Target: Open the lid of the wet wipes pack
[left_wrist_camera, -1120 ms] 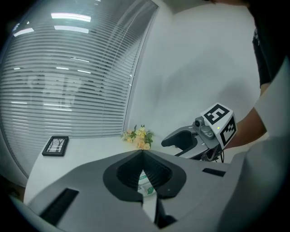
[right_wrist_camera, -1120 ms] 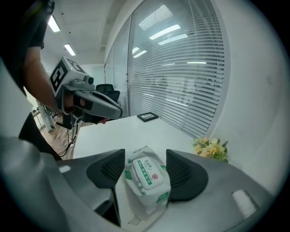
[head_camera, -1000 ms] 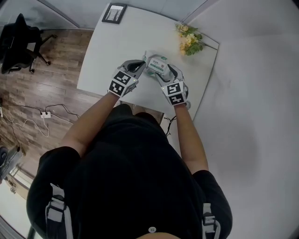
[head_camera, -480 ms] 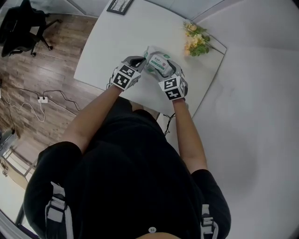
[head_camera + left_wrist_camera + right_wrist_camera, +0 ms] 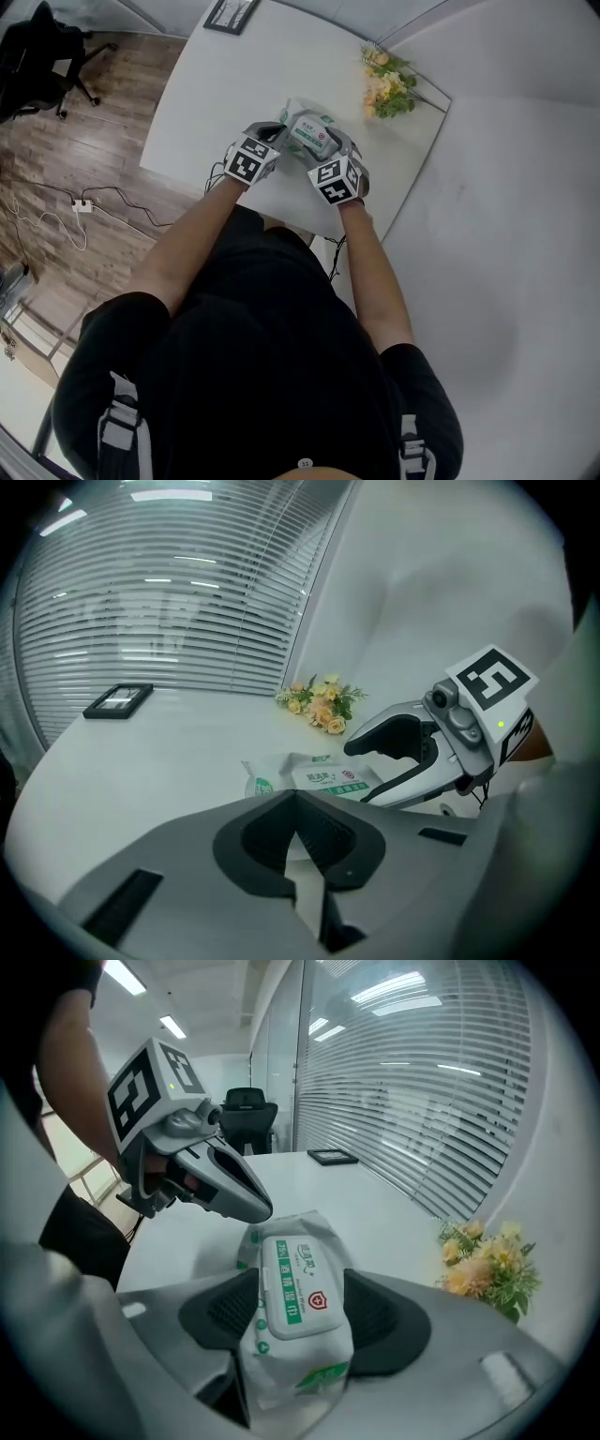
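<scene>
The wet wipes pack (image 5: 309, 131) is a white and green soft pack lying on the white table (image 5: 216, 103). In the right gripper view the pack (image 5: 292, 1335) sits squeezed between both pads, so my right gripper (image 5: 295, 1309) is shut on it. Its white lid (image 5: 292, 1279) lies flat and closed on top. My left gripper (image 5: 298, 799) has its pads together with nothing seen between them. Its tip (image 5: 255, 1209) hovers at the pack's far end. In the head view the left gripper (image 5: 272, 136) and right gripper (image 5: 336, 150) flank the pack.
A small bunch of yellow flowers (image 5: 386, 82) lies at the table's far right corner, by the wall. A dark picture frame (image 5: 232, 14) lies at the far left edge. An office chair (image 5: 37, 56) and cables (image 5: 84, 202) are on the wooden floor to the left.
The head camera has shifted a little. Both grippers stay at the pack, and the right one has swung slightly further over it. The lid stays closed.
</scene>
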### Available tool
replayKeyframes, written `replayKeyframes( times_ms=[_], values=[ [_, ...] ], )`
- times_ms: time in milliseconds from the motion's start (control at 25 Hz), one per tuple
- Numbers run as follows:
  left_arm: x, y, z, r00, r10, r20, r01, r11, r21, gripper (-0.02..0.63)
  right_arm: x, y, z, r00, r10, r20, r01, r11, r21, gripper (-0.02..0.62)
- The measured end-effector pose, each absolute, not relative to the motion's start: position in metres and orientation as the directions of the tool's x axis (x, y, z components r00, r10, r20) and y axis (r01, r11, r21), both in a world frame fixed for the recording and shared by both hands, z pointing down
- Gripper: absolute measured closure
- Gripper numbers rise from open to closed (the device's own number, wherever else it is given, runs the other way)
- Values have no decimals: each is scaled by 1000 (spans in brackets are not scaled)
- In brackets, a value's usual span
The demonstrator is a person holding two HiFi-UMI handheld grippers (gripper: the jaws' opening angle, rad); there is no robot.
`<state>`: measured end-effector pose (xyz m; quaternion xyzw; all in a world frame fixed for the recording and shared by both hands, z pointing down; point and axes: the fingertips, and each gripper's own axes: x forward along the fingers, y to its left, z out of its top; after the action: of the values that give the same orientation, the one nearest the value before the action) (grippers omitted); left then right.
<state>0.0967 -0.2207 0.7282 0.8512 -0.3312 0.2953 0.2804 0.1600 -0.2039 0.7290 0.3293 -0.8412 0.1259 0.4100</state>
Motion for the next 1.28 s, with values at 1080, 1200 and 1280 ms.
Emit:
replayKeyframes(
  times_ms=[1080, 1200, 1280],
  values=[
    [93, -221, 759, 545, -360, 757, -764, -585, 272, 601, 154, -214, 729, -433, -464, 773, -618, 777, 121, 299],
    [93, -221, 759, 546, -359, 757, -765, -583, 274, 601, 155, -214, 724, -434, -476, 765, -623, 772, 128, 299],
    [93, -221, 758, 544, -359, 758, -766, -580, 275, 601, 156, -221, 712, -443, -512, 736, -648, 750, 132, 329]
  ],
)
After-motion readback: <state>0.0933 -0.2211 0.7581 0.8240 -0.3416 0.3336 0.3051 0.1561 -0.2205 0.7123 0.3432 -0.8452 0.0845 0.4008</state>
